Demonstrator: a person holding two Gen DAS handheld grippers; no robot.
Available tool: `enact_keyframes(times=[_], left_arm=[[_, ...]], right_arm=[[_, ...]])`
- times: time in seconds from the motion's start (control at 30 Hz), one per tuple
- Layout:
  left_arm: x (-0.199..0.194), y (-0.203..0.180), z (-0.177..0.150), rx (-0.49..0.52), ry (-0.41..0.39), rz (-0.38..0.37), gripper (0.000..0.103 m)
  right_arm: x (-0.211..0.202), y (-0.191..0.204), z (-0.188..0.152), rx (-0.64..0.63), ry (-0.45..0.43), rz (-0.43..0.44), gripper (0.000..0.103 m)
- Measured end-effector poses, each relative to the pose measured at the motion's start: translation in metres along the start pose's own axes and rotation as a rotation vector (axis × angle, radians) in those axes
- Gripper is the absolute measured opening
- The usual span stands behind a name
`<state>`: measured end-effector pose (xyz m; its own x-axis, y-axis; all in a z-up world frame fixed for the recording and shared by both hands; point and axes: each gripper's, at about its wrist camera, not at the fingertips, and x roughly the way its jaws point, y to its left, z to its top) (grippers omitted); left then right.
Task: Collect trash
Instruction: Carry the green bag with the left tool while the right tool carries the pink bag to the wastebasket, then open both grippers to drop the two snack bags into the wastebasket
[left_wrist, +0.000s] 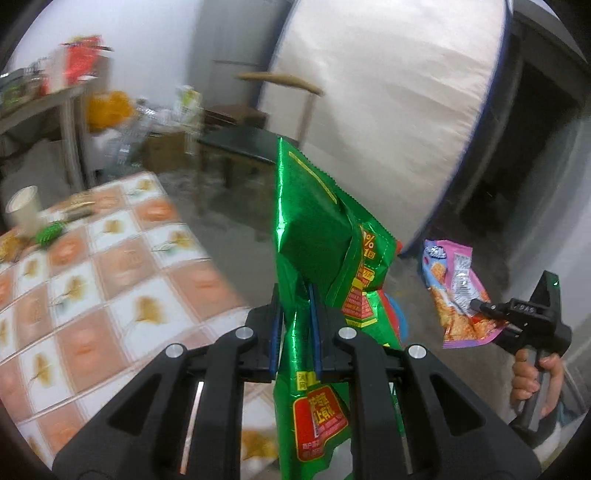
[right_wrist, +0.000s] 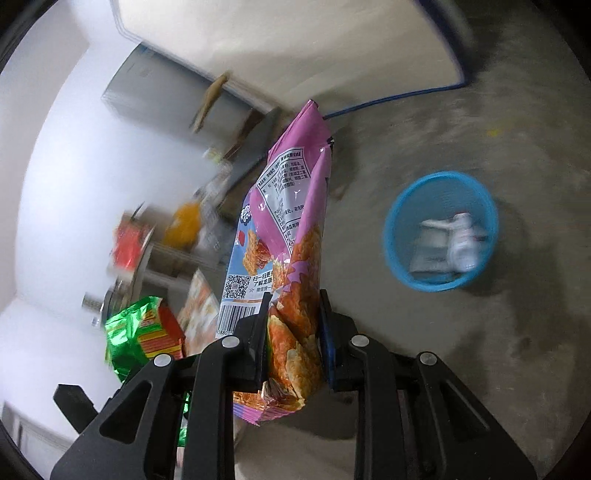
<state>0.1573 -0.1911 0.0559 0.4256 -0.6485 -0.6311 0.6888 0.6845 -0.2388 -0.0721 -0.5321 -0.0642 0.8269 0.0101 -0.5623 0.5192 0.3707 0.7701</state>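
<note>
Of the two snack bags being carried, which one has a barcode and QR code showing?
The pink snack bag clamped in the right gripper; the green snack bag in the left gripper shows neither.

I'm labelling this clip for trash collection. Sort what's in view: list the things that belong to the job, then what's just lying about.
Job:
- crinkly green foil snack bag, clamped in left gripper
- pink plastic snack bag, clamped in right gripper
- round blue mesh basket, paper scraps inside

Lying about:
- white paper cup on tiled tabletop
- wooden chair
- upright cream mattress

Black hand-held gripper (left_wrist: 295, 295), blue pads (left_wrist: 274, 325)
</note>
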Motion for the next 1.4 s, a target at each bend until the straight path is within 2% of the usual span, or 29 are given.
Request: enact_keyframes(times=[0.13, 0.23, 0.4, 0.53, 0.63, 0.73, 0.77, 0.8, 0.83, 0.87, 0.9, 1.0, 1.1, 1.3, 1.4], left_arm=[[0.056, -0.043, 0.007, 0.028, 0.074, -0.095, 0.012], [0.1, -0.067, 0.009, 0.022, 0.128, -0.153, 0.012], [0.18, -0.095, 0.01, -0.033, 0.253, -0.244, 0.012], [0.222, -0.109, 0.01, -0.078, 0.326, -0.291, 0.012], [0.255, -0.112, 0.009, -0.129, 0.369, -0.328, 0.012], [0.289, -0.12, 0.007, -0.173, 0.42, -0.334, 0.013], [0.305, -0.121, 0.004, -0.193, 0.433, -0.32, 0.023], [0.317, -0.122, 0.004, -0.21, 0.443, -0.319, 0.036], [0.328, -0.122, 0.001, -0.233, 0.449, -0.312, 0.065], [0.34, -0.12, -0.005, -0.266, 0.444, -0.291, 0.074], [0.345, -0.115, -0.007, -0.283, 0.439, -0.275, 0.073], [0.352, -0.111, -0.02, -0.317, 0.472, -0.266, 0.074], [0.333, -0.11, -0.016, -0.294, 0.439, -0.311, 0.074], [0.283, -0.108, -0.002, -0.236, 0.36, -0.341, 0.074], [0.243, -0.111, 0.004, -0.16, 0.312, -0.338, 0.074]], right_arm=[[-0.008, -0.044, 0.008, 0.086, -0.024, -0.035, 0.023], [0.001, -0.071, 0.012, 0.136, -0.015, -0.056, 0.023], [0.036, -0.113, 0.019, 0.182, 0.024, -0.128, 0.023], [0.074, -0.127, 0.027, 0.163, 0.056, -0.202, 0.023], [0.096, -0.136, 0.034, 0.156, 0.071, -0.22, 0.023], [0.116, -0.146, 0.042, 0.19, 0.076, -0.187, 0.025], [0.122, -0.153, 0.045, 0.21, 0.068, -0.168, 0.026], [0.128, -0.159, 0.048, 0.226, 0.063, -0.147, 0.036], [0.132, -0.165, 0.052, 0.238, 0.055, -0.14, 0.057], [0.138, -0.175, 0.054, 0.248, 0.038, -0.141, 0.066], [0.142, -0.183, 0.055, 0.255, 0.027, -0.142, 0.071], [0.161, -0.223, 0.05, 0.338, 0.069, -0.223, 0.071], [0.152, -0.237, 0.038, 0.349, 0.047, -0.241, 0.071], [0.122, -0.233, 0.024, 0.305, 0.004, -0.273, 0.071], [0.093, -0.205, 0.015, 0.205, -0.028, -0.28, 0.071]])
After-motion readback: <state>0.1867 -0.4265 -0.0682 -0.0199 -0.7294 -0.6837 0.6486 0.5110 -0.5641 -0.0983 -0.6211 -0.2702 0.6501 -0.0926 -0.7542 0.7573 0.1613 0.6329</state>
